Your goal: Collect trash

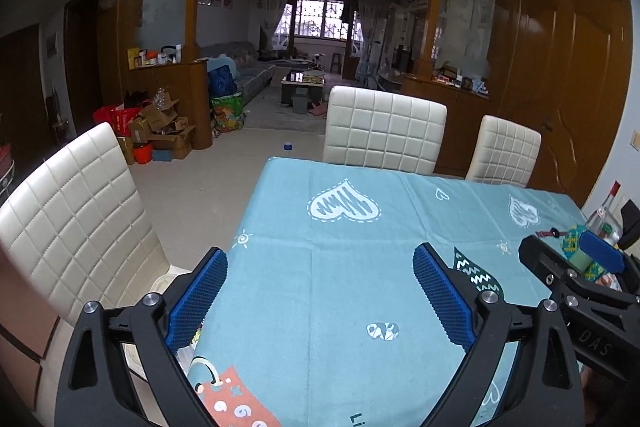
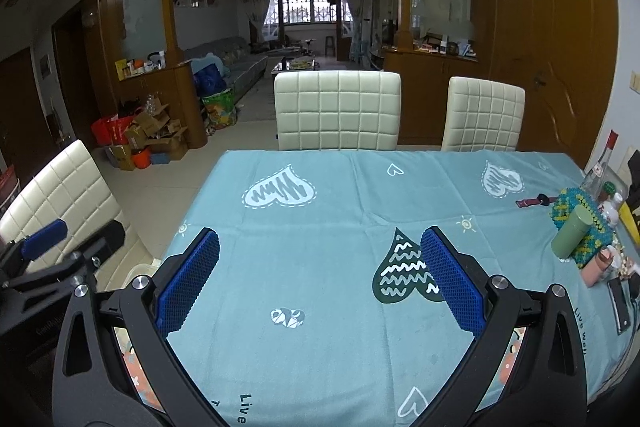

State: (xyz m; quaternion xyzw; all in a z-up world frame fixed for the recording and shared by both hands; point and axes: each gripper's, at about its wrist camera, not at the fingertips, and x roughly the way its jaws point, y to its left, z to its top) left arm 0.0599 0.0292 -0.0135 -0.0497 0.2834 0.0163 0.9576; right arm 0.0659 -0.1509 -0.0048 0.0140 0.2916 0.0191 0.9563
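Left tongs [image 1: 320,301]: spread wide, blue ribbed pads [image 1: 198,301] apart, nothing between them; they hover low over the near left part of the table [image 1: 360,235], pointed toward the far chairs. Right tongs [image 2: 320,281]: likewise released, pads [image 2: 454,281] wide apart and empty, held level over the middle of the near edge. Each pair shows in the other's view, side by side and apart; raised lettering "DAS" reads on the right tongs' body in the left view. Tablecloth print: "Live" at the near hem, "Live Well" along the right edge, hearts drawn in white and one dark heart [image 2: 404,273] just beside the right tongs' right pad. No loose trash is identifiable on the cloth between or ahead of the tongs. Objects sit clustered at the table's far right edge: green cylinder [image 2: 570,233] leaning against a beaded yellow-green box [image 2: 588,227], a clear bottle with red cap [image 2: 600,167], label unreadable, a watch [image 2: 538,201] lying flat, a dark phone [image 2: 620,301]. Three white quilted chairs: two at the far side [image 2: 338,111], one at left [image 1: 76,215]. Cardboard boxes [image 1: 160,131] piled on the floor beyond.
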